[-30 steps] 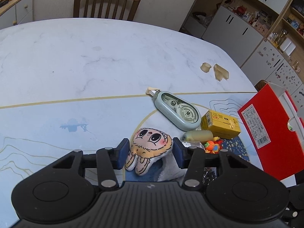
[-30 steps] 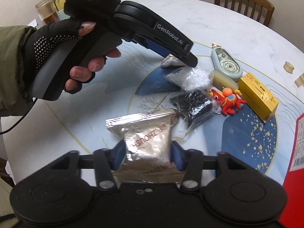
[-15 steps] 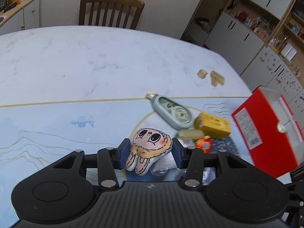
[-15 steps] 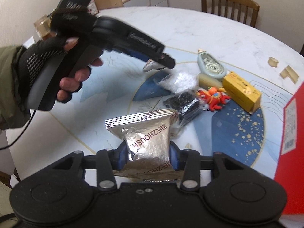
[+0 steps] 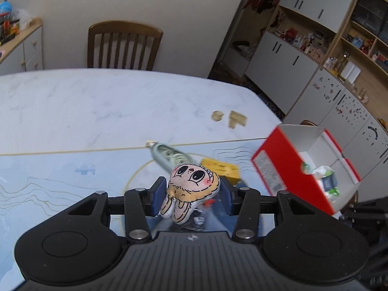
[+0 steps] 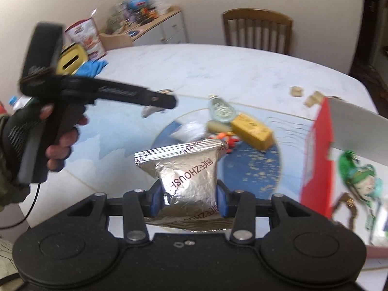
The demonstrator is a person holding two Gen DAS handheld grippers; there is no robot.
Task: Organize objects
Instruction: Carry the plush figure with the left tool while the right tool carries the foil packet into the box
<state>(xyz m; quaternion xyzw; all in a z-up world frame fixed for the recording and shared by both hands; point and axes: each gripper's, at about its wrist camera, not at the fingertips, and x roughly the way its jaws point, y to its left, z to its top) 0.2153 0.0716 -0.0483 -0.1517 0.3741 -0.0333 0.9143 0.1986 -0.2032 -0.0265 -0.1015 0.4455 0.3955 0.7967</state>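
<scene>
Left fingers (image 5: 191, 197) pinch the plush toy (image 5: 190, 192) between them; right fingers (image 6: 188, 200) clamp the foil packet (image 6: 186, 177).

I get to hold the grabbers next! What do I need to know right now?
Left gripper: shut on the plush, lifted off the table.
Right gripper: shut on the foil bag; its jaws just closed further.
Red box: open, to the right, a few things already inside.
Left: drop both in, probably, then the tape roller, yellow box and small toys.
</scene>
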